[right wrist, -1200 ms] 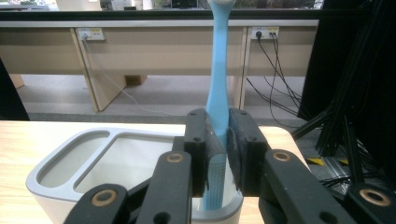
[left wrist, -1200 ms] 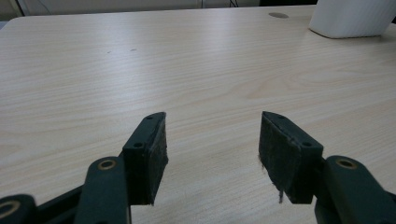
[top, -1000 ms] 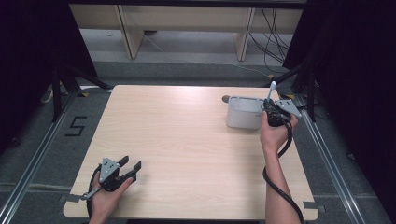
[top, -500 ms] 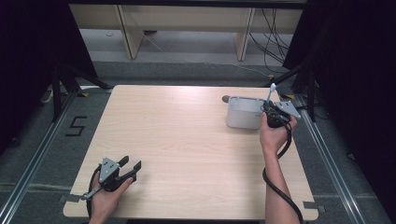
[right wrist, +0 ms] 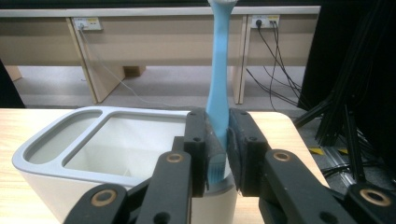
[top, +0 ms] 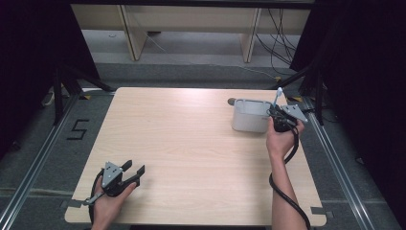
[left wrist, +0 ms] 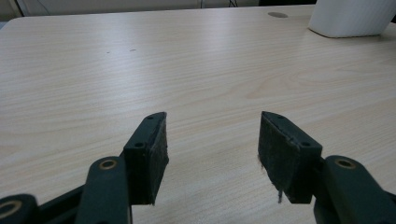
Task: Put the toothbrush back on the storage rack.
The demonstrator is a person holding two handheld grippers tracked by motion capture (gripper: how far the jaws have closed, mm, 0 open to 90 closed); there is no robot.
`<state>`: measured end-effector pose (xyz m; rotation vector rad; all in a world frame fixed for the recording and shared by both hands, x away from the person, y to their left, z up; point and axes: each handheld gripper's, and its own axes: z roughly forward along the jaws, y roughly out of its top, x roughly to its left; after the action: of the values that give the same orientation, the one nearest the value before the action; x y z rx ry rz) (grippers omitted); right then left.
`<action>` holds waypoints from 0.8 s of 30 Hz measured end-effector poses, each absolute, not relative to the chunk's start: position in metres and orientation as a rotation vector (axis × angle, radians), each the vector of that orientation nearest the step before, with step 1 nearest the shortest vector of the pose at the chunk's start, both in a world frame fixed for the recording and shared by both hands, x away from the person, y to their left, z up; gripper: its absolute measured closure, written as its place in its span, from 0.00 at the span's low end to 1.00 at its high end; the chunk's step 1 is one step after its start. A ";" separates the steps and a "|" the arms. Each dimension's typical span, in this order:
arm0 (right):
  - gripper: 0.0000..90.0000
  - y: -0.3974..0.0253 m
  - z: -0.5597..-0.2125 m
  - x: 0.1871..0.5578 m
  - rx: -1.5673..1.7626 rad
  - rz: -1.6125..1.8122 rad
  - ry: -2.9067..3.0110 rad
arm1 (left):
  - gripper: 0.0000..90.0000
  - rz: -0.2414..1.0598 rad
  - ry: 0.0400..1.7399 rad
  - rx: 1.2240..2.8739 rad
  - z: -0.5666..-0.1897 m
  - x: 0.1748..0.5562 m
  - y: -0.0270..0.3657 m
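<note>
A white two-compartment holder (top: 250, 115) stands on the table's right side; the right gripper view has it as the holder (right wrist: 107, 140) just below the jaws. My right gripper (top: 276, 109) is shut on a light blue toothbrush (right wrist: 218, 88), held upright at the holder's right end, its handle sticking up as the toothbrush (top: 277, 95). Its lower end hangs at the rim of the holder. My left gripper (top: 136, 171) rests open near the table's front left, and in the left gripper view the gripper (left wrist: 212, 149) has bare tabletop between its pads.
The wooden table (top: 191, 143) has a round cable hole (top: 231, 101) behind the holder. The holder (left wrist: 350, 18) shows far off in the left gripper view. Desk legs and cables (top: 282, 28) lie beyond the table's far edge.
</note>
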<state>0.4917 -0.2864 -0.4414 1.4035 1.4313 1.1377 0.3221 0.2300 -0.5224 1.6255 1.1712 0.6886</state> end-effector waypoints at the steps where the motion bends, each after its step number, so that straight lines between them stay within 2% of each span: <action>1: 0.87 -0.287 -0.442 0.492 1.398 1.132 1.433 | 0.47 0.688 1.171 1.626 -0.522 0.322 0.230; 24: 0.87 -0.287 -0.450 0.492 1.415 1.128 1.442 | 0.47 0.689 1.170 1.626 -0.523 0.322 0.230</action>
<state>0.4916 -0.2867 -0.4497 1.4152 1.4417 1.1280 0.3223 0.2297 -0.5225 1.6258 1.1695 0.6889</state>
